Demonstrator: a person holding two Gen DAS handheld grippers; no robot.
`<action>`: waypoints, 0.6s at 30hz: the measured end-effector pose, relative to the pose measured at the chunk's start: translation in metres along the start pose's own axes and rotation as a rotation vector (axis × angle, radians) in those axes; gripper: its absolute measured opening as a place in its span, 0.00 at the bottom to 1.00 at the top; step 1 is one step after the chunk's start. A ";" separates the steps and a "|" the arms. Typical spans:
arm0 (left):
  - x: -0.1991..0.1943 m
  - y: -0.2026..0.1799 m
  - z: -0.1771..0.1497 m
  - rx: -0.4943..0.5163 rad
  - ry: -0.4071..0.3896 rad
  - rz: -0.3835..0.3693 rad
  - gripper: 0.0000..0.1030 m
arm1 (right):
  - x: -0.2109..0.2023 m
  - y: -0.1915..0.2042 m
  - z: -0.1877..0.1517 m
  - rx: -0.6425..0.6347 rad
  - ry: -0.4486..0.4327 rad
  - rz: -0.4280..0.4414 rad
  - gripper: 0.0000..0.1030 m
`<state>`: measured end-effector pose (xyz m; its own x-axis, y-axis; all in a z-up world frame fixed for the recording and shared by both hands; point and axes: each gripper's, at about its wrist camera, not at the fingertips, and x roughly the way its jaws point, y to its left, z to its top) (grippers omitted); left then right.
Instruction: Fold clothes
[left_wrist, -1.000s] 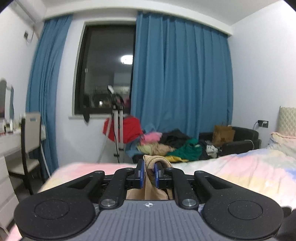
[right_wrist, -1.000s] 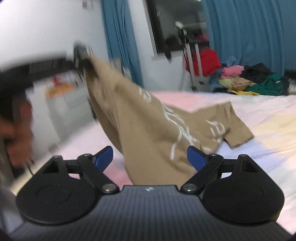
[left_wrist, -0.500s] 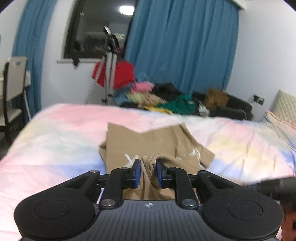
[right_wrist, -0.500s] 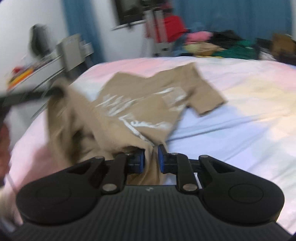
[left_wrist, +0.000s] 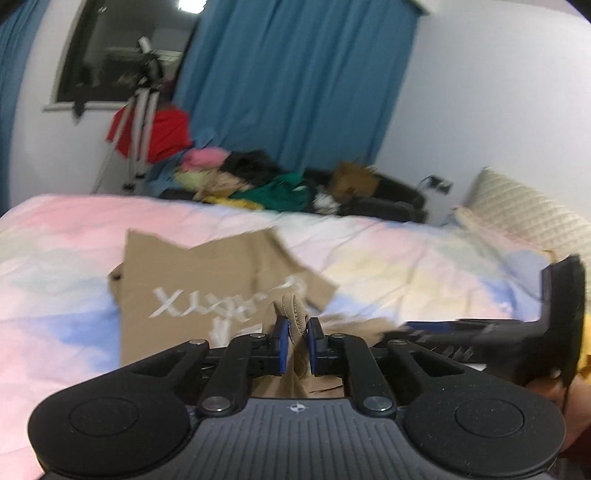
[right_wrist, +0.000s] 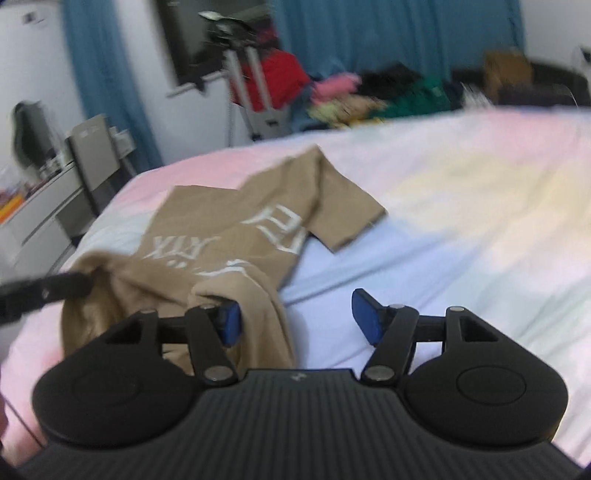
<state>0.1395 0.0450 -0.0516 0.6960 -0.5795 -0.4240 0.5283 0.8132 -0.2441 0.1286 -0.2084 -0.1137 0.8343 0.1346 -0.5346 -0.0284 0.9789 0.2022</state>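
A tan T-shirt (left_wrist: 207, 280) with white lettering lies partly spread on the pastel bed (left_wrist: 424, 266); it also shows in the right wrist view (right_wrist: 258, 221). My left gripper (left_wrist: 294, 334) is shut on the shirt's ribbed collar edge, low over the bed. My right gripper (right_wrist: 295, 314) is open, jaws wide apart; a bunched fold of the shirt lies by its left finger (right_wrist: 231, 321). The left gripper shows as a dark bar at the left of the right wrist view (right_wrist: 44, 291).
A heap of mixed clothes (left_wrist: 251, 181) lies on a dark sofa behind the bed. A tripod with a red garment (left_wrist: 147, 125) stands by the window. A chair and white desk (right_wrist: 85, 155) stand left of the bed. A pillow (left_wrist: 524, 210) lies at the right.
My left gripper has lowered the collar from mid-air to the bed, so the shirt now lies spread. My right gripper shut on the shirt half a second ago and has now opened.
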 end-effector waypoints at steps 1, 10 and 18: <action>-0.003 -0.003 0.002 0.003 -0.017 -0.032 0.11 | -0.005 0.008 -0.001 -0.044 -0.019 0.005 0.62; -0.047 0.008 0.012 -0.122 -0.189 -0.300 0.10 | -0.026 -0.021 0.009 0.066 -0.053 -0.059 0.61; -0.042 0.009 0.007 -0.117 -0.168 -0.256 0.10 | -0.016 -0.072 0.017 0.352 0.108 0.132 0.76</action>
<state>0.1185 0.0762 -0.0298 0.6238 -0.7585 -0.1883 0.6436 0.6353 -0.4269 0.1265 -0.2836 -0.1054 0.7726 0.2898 -0.5649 0.0750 0.8419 0.5344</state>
